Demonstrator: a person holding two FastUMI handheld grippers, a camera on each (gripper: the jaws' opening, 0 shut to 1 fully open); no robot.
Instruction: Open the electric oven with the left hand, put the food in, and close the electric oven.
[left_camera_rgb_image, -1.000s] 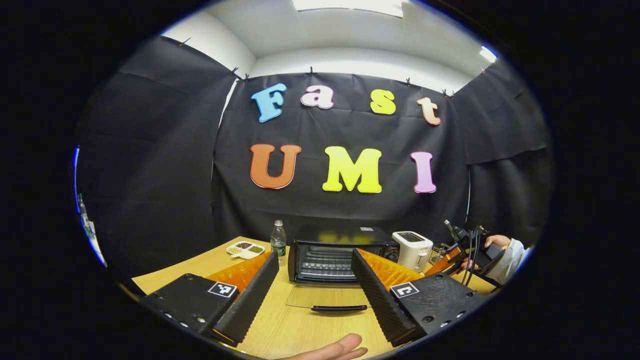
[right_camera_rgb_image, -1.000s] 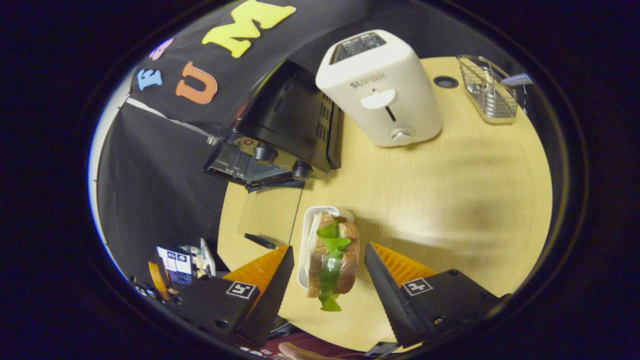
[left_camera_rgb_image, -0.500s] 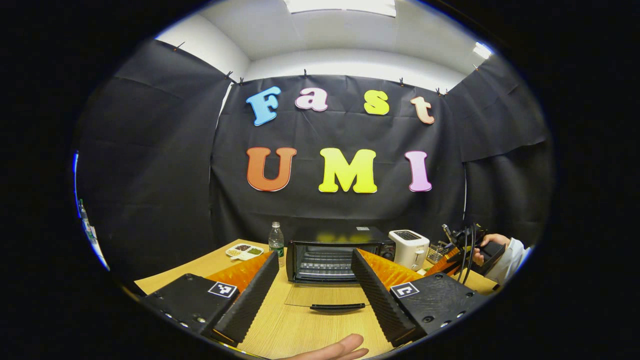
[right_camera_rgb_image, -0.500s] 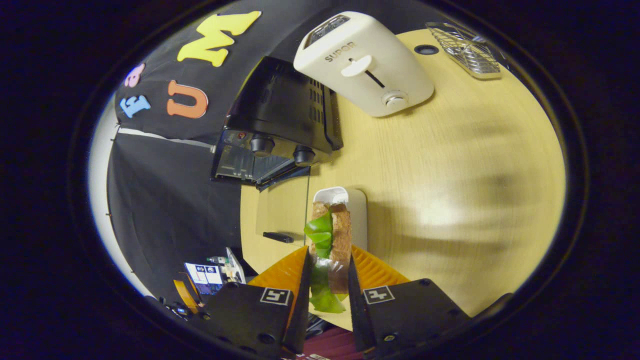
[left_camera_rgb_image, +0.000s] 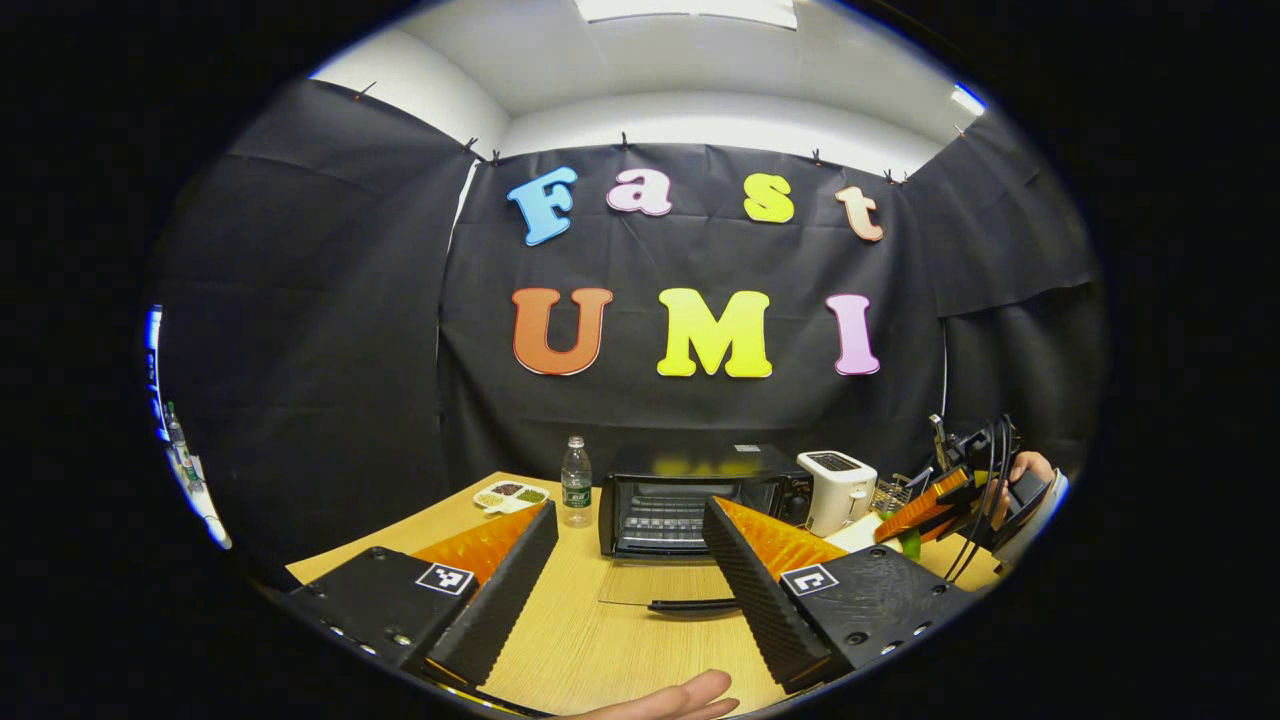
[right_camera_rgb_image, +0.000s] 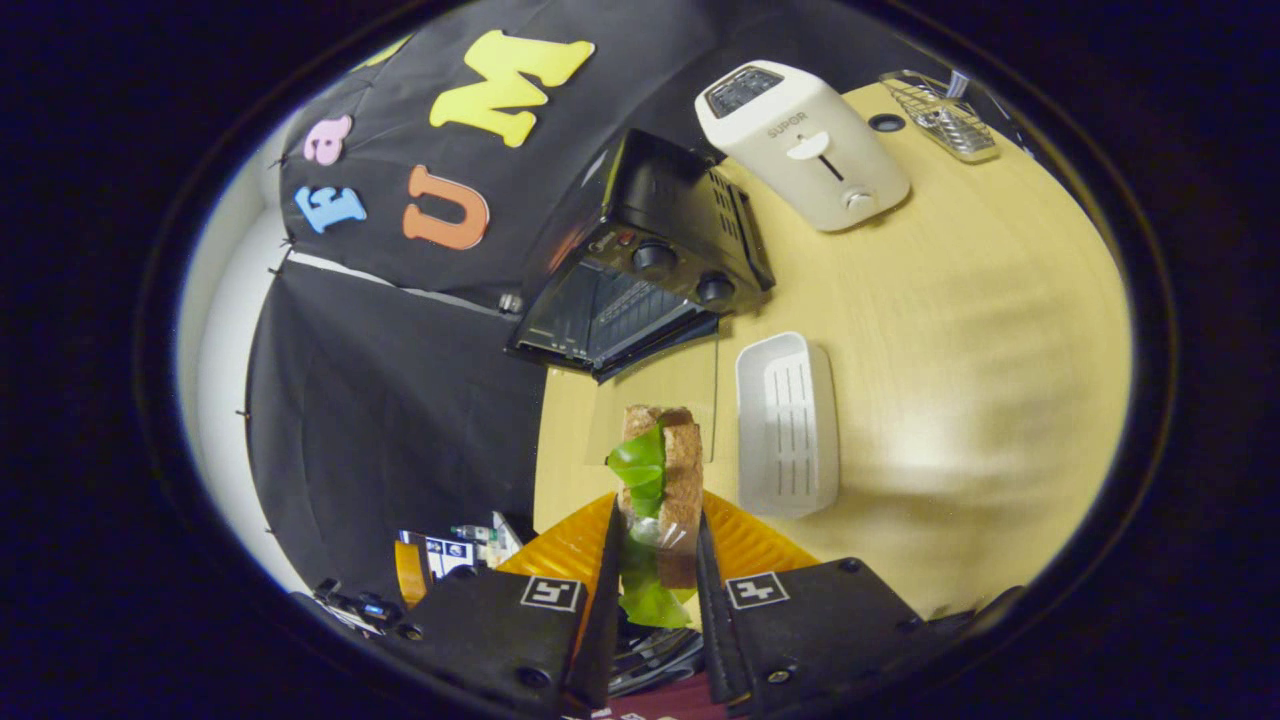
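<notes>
1. One sandwich (right_camera_rgb_image: 662, 490) is clamped between both fingers of the right claw (right_camera_rgb_image: 655, 560), lifted clear of its white tray (right_camera_rgb_image: 787, 425), which sits bare on the worktop (right_camera_rgb_image: 950, 330); judged ready for transfer.
2. Oven (right_camera_rgb_image: 640, 290) stands far across the worktop with its door (left_camera_rgb_image: 665, 590) folded down flat, giving open access to the rack.
3. Left claw (left_camera_rgb_image: 630, 570) is released, grasping nothing, held near, short of the door handle, presumably leaving the approach free.
4. Toaster (right_camera_rgb_image: 805, 145) stands right of the oven, off the route.

The left gripper (left_camera_rgb_image: 630, 560) is being held level with its fingers spread wide, while the right gripper (right_camera_rgb_image: 655, 560) is being kept clamped on the sandwich (right_camera_rgb_image: 662, 480).
</notes>
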